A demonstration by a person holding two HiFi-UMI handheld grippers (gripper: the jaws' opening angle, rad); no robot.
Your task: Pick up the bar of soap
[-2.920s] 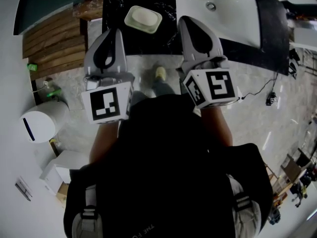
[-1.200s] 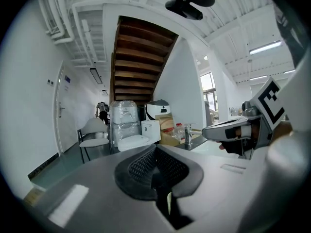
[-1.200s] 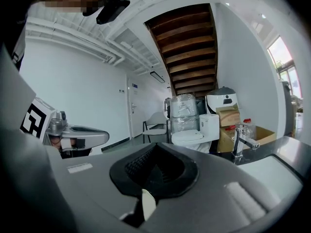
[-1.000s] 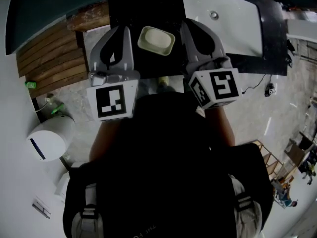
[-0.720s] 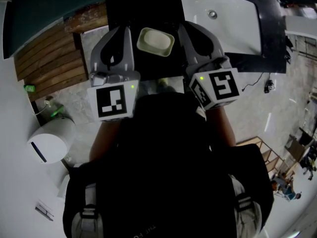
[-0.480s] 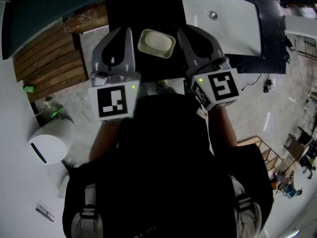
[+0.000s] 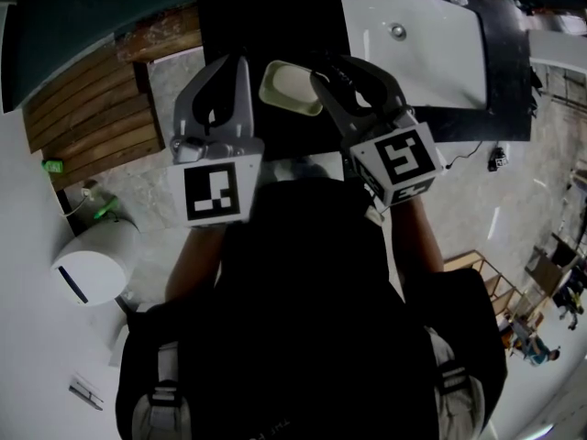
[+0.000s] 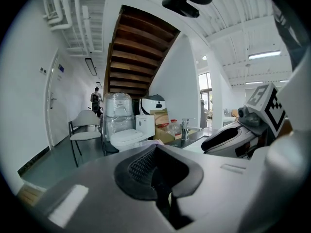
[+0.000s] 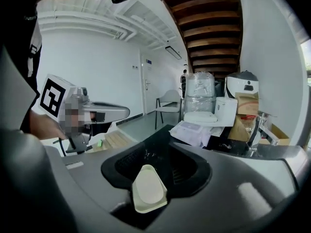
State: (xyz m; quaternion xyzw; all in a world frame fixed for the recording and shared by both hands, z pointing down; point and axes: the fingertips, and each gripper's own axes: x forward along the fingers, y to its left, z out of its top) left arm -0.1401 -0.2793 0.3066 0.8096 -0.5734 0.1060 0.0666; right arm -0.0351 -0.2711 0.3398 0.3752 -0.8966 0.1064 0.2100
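Observation:
A pale bar of soap [image 7: 294, 82] lies in a cream dish [image 7: 271, 100] on the black counter [image 7: 275, 16], between my two grippers. My right gripper [image 7: 341, 70] leans in over the dish's right edge. Its jaws are opening, and through their gap the right gripper view shows the soap [image 9: 147, 188] in its dish [image 9: 140, 208] below, untouched. My right gripper [image 9: 158, 159] grips nothing. My left gripper [image 7: 229, 67] hangs just left of the dish. In its own view my left gripper [image 8: 158, 171] is shut, with only a thin slit between the jaws.
A white sink basin [image 7: 422, 53] lies right of the counter, with a chrome tap [image 9: 257, 125] beside it. Wooden steps [image 7: 87, 99] and a white bin [image 7: 87, 269] stand at the left. A boxed toilet [image 8: 127, 135] and a chair [image 8: 85, 130] stand farther off.
My right gripper has swung left over the dish's right edge and its jaws have parted. The left gripper has hardly moved.

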